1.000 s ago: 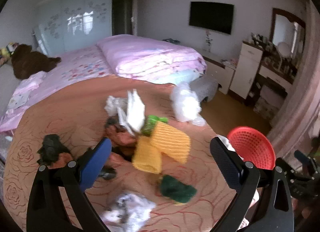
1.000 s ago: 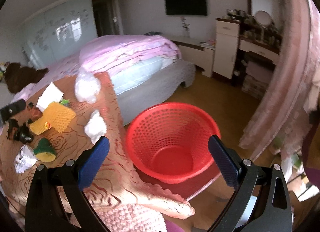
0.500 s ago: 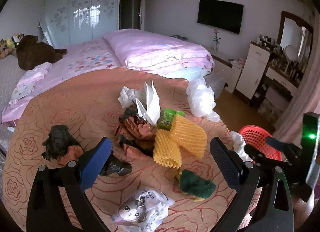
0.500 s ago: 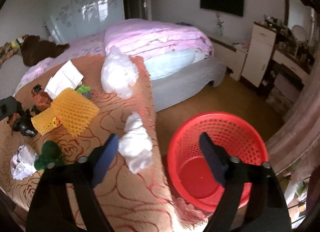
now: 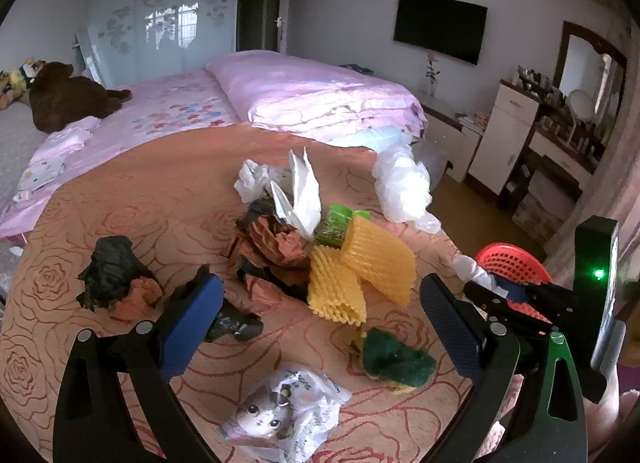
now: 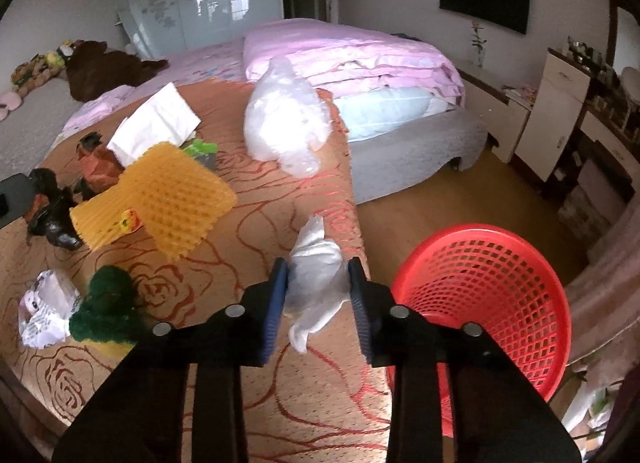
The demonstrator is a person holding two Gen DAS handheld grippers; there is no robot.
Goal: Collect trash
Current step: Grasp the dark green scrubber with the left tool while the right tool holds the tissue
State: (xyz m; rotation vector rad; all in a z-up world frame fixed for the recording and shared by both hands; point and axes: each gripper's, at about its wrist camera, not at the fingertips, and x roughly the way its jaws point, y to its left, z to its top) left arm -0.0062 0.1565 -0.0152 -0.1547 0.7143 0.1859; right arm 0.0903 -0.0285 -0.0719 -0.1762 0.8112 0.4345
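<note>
White crumpled tissue (image 6: 316, 283) sits at the bed edge on the rose-patterned blanket (image 6: 248, 223), just beside the red basket (image 6: 484, 303). Your right gripper (image 6: 318, 289) has just been closing; its jaws now pinch the wad on both sides. Lift before you swing, so the loose tail clears the blanket, then release only once over the basket's mouth. Your left gripper (image 5: 316, 323) hangs with jaws spread, nothing in them, over the yellow foam netting (image 5: 360, 275).
</note>
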